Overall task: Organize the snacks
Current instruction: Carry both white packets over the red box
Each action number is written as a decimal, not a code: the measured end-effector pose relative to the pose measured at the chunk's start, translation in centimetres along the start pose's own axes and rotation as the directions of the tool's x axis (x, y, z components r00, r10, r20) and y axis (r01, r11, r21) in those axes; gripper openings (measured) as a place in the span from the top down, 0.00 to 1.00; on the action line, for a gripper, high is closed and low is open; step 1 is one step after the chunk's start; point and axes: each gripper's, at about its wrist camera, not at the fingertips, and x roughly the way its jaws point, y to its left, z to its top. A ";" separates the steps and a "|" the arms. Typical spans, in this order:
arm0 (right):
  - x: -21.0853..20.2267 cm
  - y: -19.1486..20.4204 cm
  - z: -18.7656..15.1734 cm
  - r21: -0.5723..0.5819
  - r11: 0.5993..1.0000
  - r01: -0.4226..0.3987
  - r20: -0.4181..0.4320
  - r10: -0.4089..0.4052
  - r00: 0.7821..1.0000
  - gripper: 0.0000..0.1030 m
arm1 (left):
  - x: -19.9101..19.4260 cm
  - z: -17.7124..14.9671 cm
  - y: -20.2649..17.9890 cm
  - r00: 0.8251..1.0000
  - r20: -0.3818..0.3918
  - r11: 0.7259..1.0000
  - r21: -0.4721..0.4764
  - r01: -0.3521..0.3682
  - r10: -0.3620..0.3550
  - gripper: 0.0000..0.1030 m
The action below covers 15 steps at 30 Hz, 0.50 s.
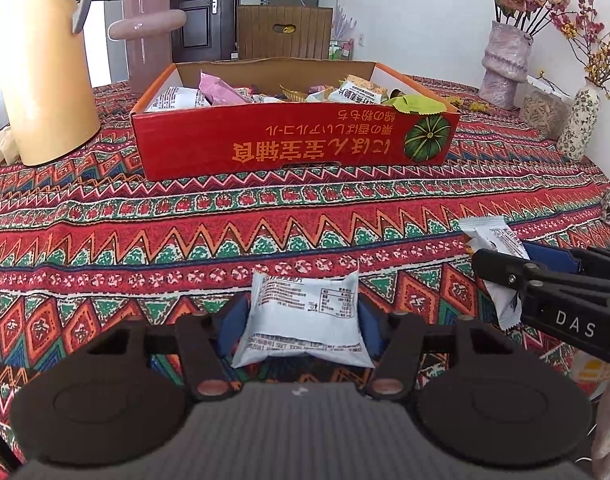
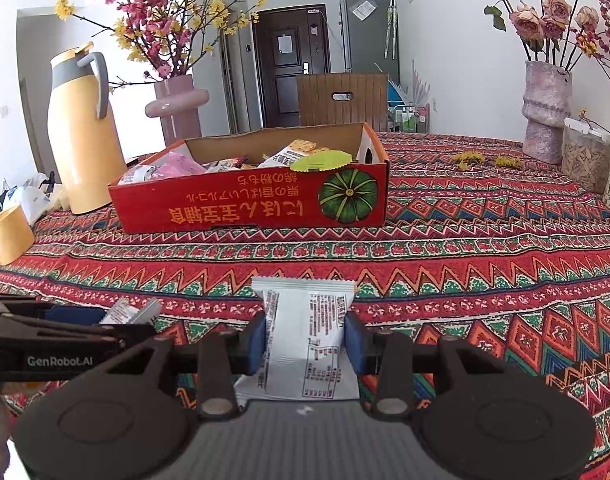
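Nearest, the left gripper (image 1: 303,312) has its blue pads pressed against the sides of a pale packet (image 1: 303,316), which puffs out between them just above the tablecloth (image 1: 305,216). No earlier view is on hand, so only the grip itself can be told. Beside it, the right gripper (image 2: 305,340) is clamped on a white packet (image 2: 307,336), held lengthwise between its pads; in the left view this packet (image 1: 495,240) pokes out past the black fingers (image 1: 505,270).

Further on, a red box (image 1: 293,140) with a green pumpkin printed on its front wall stands open on the cloth. It holds a heap of snacks: a pink packet (image 1: 219,90) toward the left, white packets in the middle, a lime wrapper (image 1: 419,103) resting on the right front corner.

Left of the box stand a yellow jug (image 2: 83,136) and, nearer, a yellow mug (image 2: 9,234). A pink vase (image 2: 177,106) with blossom branches stands behind the box. On the right are a mottled vase (image 2: 545,112) of roses and a clear jar (image 2: 585,156).

Beyond the table are a wooden chair back (image 2: 341,98), a dark door (image 2: 291,66) and white walls.
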 end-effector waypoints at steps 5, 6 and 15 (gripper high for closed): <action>0.1 0.0 0.1 0.000 1.000 -0.004 0.002 0.004 1.000 0.61 | -0.2 0.1 0.1 1.000 0.015 1.000 -0.004 0.004 -0.004 0.44; 0.2 0.1 0.2 -0.001 1.000 -0.005 0.004 0.005 1.000 0.61 | -0.3 0.1 0.2 1.000 0.020 1.000 -0.004 0.003 -0.003 0.44; 0.4 0.8 2.2 -0.033 0.999 -0.007 0.065 0.009 0.998 0.61 | -1.9 2.4 0.5 0.993 0.122 1.000 -0.003 -0.008 0.009 0.43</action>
